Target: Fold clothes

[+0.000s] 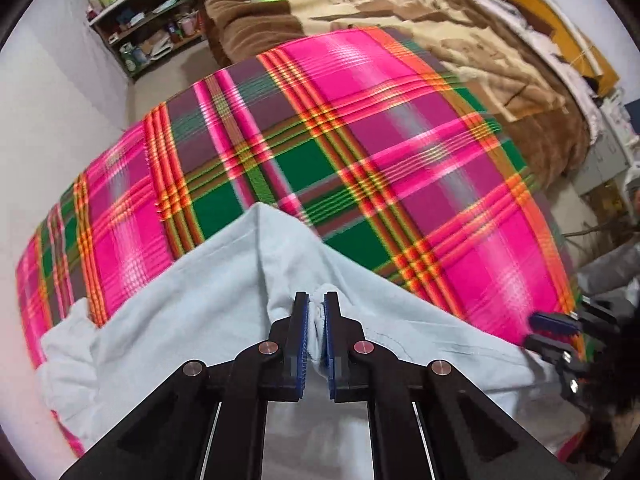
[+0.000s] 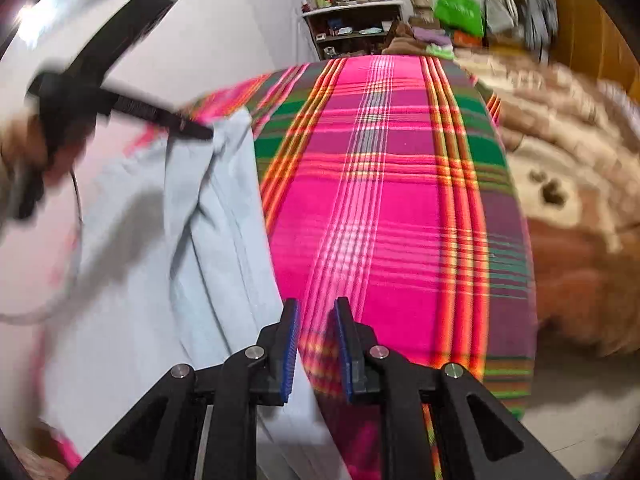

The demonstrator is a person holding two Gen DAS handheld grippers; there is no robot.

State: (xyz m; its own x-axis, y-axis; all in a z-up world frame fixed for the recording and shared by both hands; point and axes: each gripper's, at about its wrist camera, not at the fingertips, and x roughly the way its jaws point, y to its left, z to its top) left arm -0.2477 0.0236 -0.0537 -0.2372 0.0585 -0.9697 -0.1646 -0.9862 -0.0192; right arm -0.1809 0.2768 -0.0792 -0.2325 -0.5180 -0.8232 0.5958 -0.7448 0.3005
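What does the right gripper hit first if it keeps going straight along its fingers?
Probably the plaid blanket: the right gripper has open, empty jaws aimed down at it, with the light blue garment just to its left. Depth is unclear, so that edge could be grazed.

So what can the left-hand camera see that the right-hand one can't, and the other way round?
Only the left wrist view shows, close up, the left gripper shut on a pinch of the pale blue garment.

Only the right wrist view shows the right gripper with its jaws apart and nothing between them, over the blanket.

Both show the pink plaid blanket, the garment lying on it, the brown blanket behind, the cluttered shelves, and each other's gripper.
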